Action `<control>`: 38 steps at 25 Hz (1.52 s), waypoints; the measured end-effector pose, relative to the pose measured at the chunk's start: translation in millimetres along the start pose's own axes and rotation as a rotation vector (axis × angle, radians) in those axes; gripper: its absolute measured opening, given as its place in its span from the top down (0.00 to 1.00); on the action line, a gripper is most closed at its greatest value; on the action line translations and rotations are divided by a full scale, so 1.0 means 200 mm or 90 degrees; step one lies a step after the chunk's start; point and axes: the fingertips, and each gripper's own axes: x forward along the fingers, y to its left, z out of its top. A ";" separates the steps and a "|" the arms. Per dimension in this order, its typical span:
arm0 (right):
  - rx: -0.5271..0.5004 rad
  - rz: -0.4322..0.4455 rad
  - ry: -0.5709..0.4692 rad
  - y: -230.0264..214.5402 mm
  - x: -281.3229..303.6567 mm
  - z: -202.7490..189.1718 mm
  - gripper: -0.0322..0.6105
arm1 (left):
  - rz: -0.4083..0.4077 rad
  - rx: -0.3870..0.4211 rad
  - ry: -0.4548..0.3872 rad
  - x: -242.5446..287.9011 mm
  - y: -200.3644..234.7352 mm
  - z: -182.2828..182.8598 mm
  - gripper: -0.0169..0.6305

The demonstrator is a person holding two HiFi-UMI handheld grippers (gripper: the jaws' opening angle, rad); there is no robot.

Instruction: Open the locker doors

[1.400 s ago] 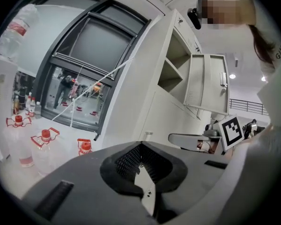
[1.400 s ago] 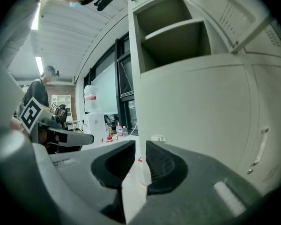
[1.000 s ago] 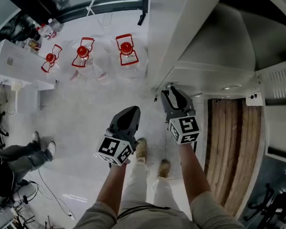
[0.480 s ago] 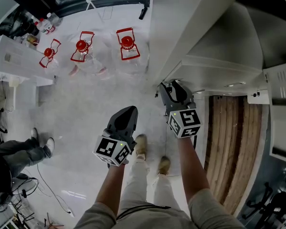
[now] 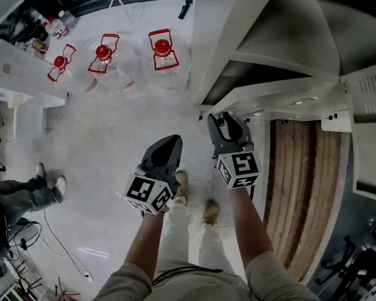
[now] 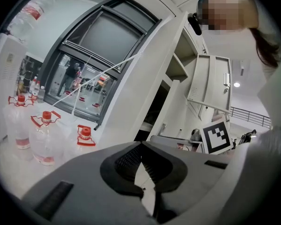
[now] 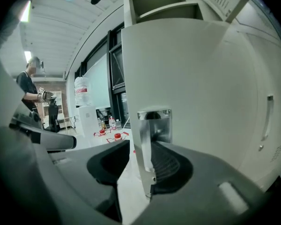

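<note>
— Where's the right gripper (image 5: 221, 120)?
— At the left edge of the locker door (image 7: 201, 78). Its jaws are closing around the door's metal handle (image 7: 147, 130); one pad is against it and the other stands off.
— And the left gripper (image 6: 140, 145)?
— Left of that door, jaws together, holding nothing.

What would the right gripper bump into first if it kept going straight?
The shiny metal handle on the white locker door. It already stands between the right gripper's closing jaws, so going straight on would probably just push that handle deeper in.
</note>
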 end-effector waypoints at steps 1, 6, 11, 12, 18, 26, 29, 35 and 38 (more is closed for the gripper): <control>-0.001 -0.004 0.001 0.00 -0.02 -0.01 0.73 | 0.000 0.000 0.000 0.00 -0.02 -0.01 0.98; -0.019 -0.014 0.009 0.00 -0.15 -0.06 0.77 | 0.000 -0.002 0.002 -0.03 -0.09 -0.07 0.98; -0.040 -0.013 0.008 -0.01 -0.27 -0.10 0.77 | -0.001 -0.004 0.002 -0.05 -0.16 -0.12 0.98; -0.043 -0.011 0.008 -0.01 -0.30 -0.11 0.77 | -0.001 -0.005 0.002 -0.05 -0.18 -0.13 0.98; -0.053 -0.002 0.003 -0.02 -0.45 -0.15 0.77 | 0.001 -0.008 0.000 -0.08 -0.27 -0.17 0.98; -0.056 -0.003 0.007 -0.07 -0.62 -0.21 0.76 | 0.003 -0.004 -0.008 -0.11 -0.38 -0.19 0.98; -0.047 -0.010 0.007 -0.09 -0.68 -0.23 0.76 | 0.004 -0.003 -0.013 -0.12 -0.43 -0.19 0.98; -0.033 -0.022 0.003 -0.14 -0.80 -0.26 0.75 | 0.008 0.000 -0.015 -0.15 -0.50 -0.24 0.98; -0.038 -0.024 0.004 -0.17 -0.87 -0.28 0.75 | 0.012 -0.002 -0.011 -0.18 -0.55 -0.28 0.98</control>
